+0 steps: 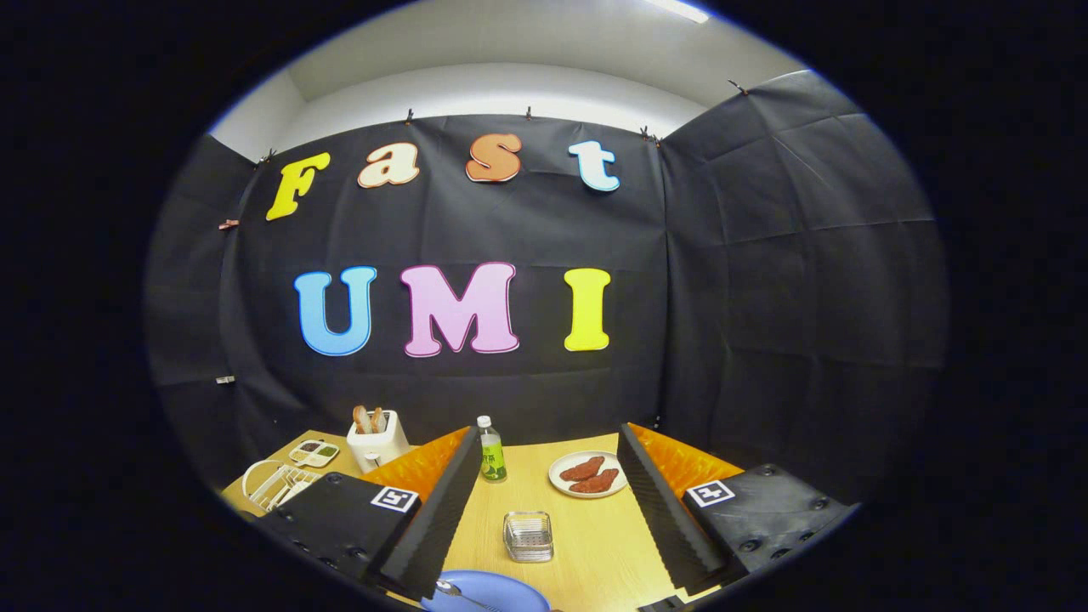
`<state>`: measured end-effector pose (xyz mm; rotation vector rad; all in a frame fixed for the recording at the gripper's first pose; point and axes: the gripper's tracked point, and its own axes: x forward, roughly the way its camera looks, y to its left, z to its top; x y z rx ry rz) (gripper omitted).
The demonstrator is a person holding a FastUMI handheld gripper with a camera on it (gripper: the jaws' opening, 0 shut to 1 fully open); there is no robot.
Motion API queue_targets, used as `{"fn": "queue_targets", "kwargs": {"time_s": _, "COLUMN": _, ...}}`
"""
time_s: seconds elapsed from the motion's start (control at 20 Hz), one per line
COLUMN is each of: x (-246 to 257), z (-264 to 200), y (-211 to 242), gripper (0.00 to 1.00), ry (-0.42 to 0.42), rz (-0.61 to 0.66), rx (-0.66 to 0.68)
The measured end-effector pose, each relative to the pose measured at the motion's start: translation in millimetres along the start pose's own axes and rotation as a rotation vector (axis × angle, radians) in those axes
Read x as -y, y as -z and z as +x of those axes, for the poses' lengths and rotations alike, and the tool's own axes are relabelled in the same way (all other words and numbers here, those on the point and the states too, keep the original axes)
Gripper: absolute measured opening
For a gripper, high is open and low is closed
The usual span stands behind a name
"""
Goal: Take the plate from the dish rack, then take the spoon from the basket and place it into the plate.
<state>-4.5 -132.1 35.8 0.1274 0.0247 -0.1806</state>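
— Between the fingers of the claw [544, 544], what's there?
— Nothing gripped; they stand wide apart. Just below them sits the blue plate [501, 592] with the spoon [459, 593] lying in it.
— How would the spoon handle?
— Likely light, stiff, slick metal; best pinched across the handle.
— And farther out?
— The wire basket [528, 535] lies ahead on the table [595, 535]; the dish rack [276, 483] is off left, beyond the left finger.

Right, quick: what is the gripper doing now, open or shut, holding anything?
Gripper: open, holding nothing; spoon lies on the blue plate between its fingers.
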Motion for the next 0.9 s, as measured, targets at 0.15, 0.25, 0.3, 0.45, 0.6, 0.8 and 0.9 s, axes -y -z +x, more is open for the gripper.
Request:
{"fn": "queue_targets", "kwargs": {"time_s": 0.15, "x": -12, "z": -6, "y": 7, "gripper": 0.98, "ry": 0.012, "rz": -0.015, "rx": -0.018}}
{"fn": "queue_targets", "kwargs": {"time_s": 0.25, "x": -19, "z": -8, "y": 10, "gripper": 0.98, "ry": 0.019, "rz": -0.019, "rx": -0.027}}
{"fn": "queue_targets", "kwargs": {"time_s": 0.3, "x": -21, "z": -10, "y": 11, "gripper": 0.98, "ry": 0.021, "rz": -0.016, "rx": -0.032}}
{"fn": "queue_targets", "kwargs": {"time_s": 0.45, "x": -24, "z": -11, "y": 15, "gripper": 0.98, "ry": 0.037, "rz": 0.0, "rx": -0.043}}
{"fn": "queue_targets", "kwargs": {"time_s": 0.6, "x": -26, "z": -13, "y": 18, "gripper": 0.98, "ry": 0.039, "rz": 0.016, "rx": -0.051}}
{"fn": "queue_targets", "kwargs": {"time_s": 0.8, "x": -30, "z": -11, "y": 23, "gripper": 0.98, "ry": 0.031, "rz": 0.006, "rx": -0.063}}
{"fn": "queue_targets", "kwargs": {"time_s": 0.9, "x": -35, "z": -10, "y": 27, "gripper": 0.98, "ry": 0.022, "rz": 0.013, "rx": -0.074}}
